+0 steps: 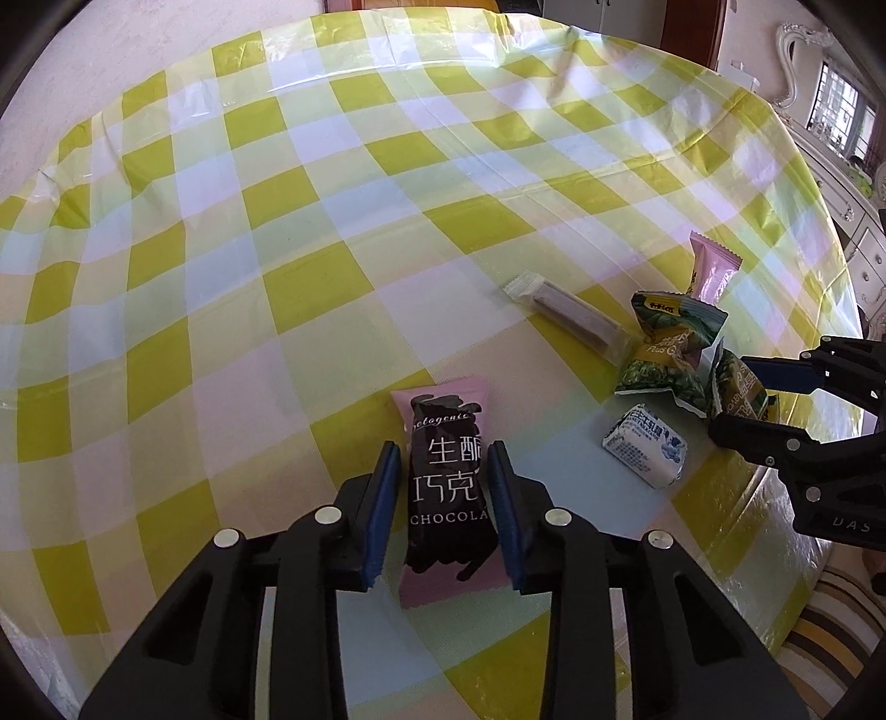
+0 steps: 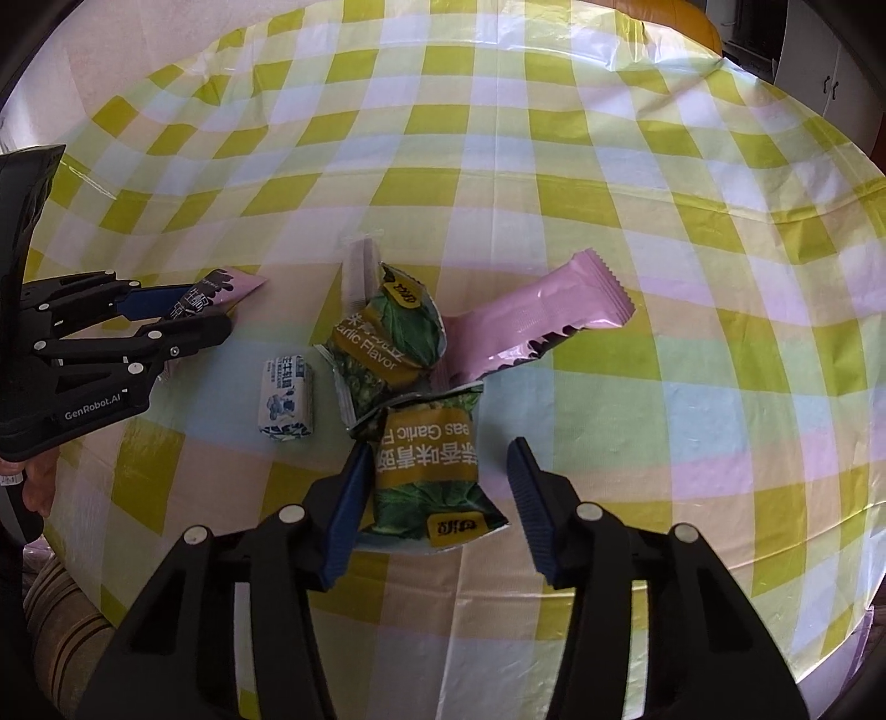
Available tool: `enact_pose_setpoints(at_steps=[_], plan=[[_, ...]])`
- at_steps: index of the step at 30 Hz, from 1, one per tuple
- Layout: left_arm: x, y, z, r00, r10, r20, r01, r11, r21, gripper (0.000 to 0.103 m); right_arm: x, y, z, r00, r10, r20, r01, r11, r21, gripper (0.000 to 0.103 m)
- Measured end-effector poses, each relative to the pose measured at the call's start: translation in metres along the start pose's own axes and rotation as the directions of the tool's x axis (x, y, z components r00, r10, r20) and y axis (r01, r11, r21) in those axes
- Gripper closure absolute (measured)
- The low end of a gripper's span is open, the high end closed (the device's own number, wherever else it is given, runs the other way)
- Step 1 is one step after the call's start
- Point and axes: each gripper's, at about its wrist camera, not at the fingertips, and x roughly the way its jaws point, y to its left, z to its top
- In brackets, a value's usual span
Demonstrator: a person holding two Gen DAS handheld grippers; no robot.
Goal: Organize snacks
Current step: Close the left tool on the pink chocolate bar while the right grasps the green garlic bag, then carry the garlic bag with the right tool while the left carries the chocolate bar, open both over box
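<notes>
Both grippers are closing in, the left gripper [image 1: 443,498] pinching the pink-and-black chocolate wrapper [image 1: 446,493] and the right gripper [image 2: 440,498] half-open, straddling the green garlic-pea packet [image 2: 429,476], which wants a centred squeeze.

A tablecloth [image 1: 343,183] of yellow, white, pale pink and pale blue checks covers the round table, its plastic creased and glossy in places; beyond the far edge stands a brown wooden door [image 1: 692,27]; to the right, an ornate white mirror frame [image 1: 797,61] and a barred window [image 1: 841,111]; below them a white cabinet [image 1: 869,249] with small knobs; a striped cushion [image 1: 825,637] shows under the table's near edge; an orange chair back [image 2: 686,19] sits behind the table.
</notes>
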Motion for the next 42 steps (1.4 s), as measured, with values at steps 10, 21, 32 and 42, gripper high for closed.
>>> enact_pose_setpoints(at_steps=[10, 21, 32, 42], plan=[[-0.012, -0.009, -0.016, 0.998, 0.052, -0.029, -0.054, 0.995, -0.090, 0.079, -0.004, 0.001, -0.006, 1.000, -0.019, 0.004, 0.019, 1.000, -0.009, 0.068], [-0.036, -0.022, -0.042, 0.998, 0.061, -0.030, -0.065, 0.983, -0.173, 0.083, -0.024, -0.001, -0.019, 1.000, -0.021, 0.021, 0.021, 1.000, 0.003, 0.069], [-0.065, -0.075, -0.046, 1.000, -0.001, 0.016, 0.003, 0.991, -0.135, 0.083, -0.051, -0.013, -0.040, 0.999, -0.013, 0.039, 0.011, 0.999, 0.032, 0.069], [-0.074, -0.142, -0.035, 0.995, -0.097, 0.031, 0.098, 0.995, -0.035, 0.083, -0.082, -0.051, -0.069, 0.998, -0.036, 0.058, 0.030, 0.994, 0.102, 0.069]])
